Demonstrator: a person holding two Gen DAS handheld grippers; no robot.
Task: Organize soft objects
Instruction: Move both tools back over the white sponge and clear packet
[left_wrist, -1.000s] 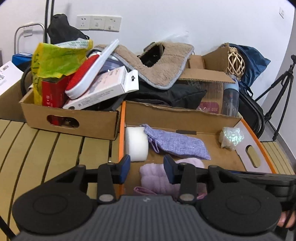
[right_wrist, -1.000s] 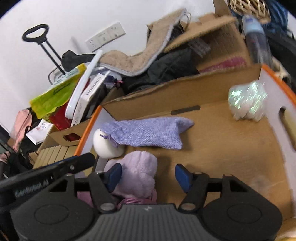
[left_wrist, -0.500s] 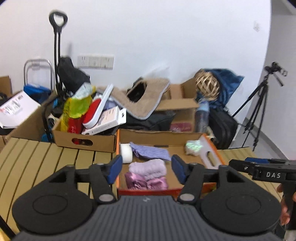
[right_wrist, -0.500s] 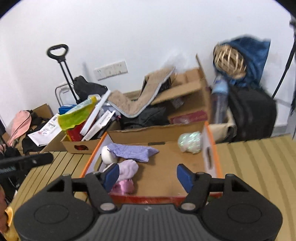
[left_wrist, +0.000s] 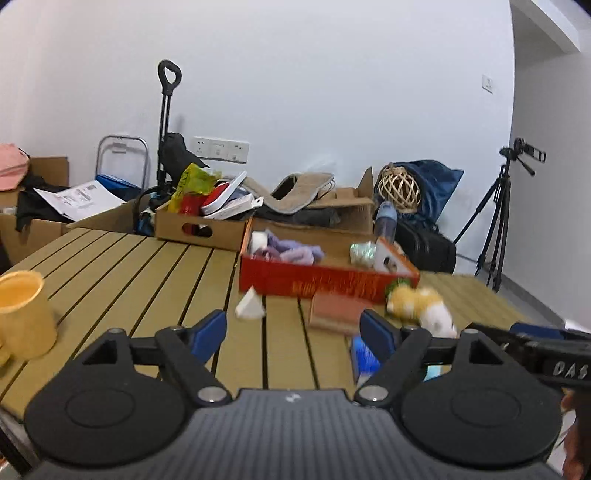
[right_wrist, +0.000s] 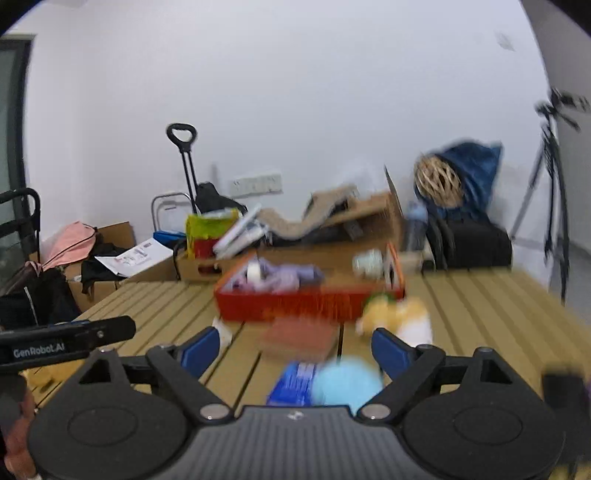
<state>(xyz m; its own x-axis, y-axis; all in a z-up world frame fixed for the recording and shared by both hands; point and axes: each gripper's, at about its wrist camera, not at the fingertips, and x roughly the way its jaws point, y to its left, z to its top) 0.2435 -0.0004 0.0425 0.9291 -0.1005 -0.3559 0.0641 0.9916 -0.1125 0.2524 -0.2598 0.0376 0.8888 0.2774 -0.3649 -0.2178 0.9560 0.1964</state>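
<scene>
A red-fronted cardboard box (left_wrist: 325, 282) (right_wrist: 306, 304) stands on the slatted table and holds purple soft items (left_wrist: 291, 251) (right_wrist: 280, 277), a white roll and a shiny ball (left_wrist: 362, 253). In front of it lie a yellow-and-white plush toy (left_wrist: 421, 306) (right_wrist: 399, 317), a reddish-brown pad (left_wrist: 338, 310) (right_wrist: 299, 338), a white wedge (left_wrist: 250, 306), a blue packet (right_wrist: 295, 384) and a light blue soft ball (right_wrist: 347, 382). My left gripper (left_wrist: 293, 334) is open and empty above the table. My right gripper (right_wrist: 295, 349) is open and empty, just behind the blue ball.
A yellow cup (left_wrist: 22, 314) stands at the table's left edge. A cluttered cardboard box (left_wrist: 199, 225) and more boxes and bags sit behind the table. A tripod (left_wrist: 495, 218) stands at the right. The right wrist view is blurred.
Both grippers have pulled back out of the red box and away from it, opening wider. The table items in front of the box have come into view.
</scene>
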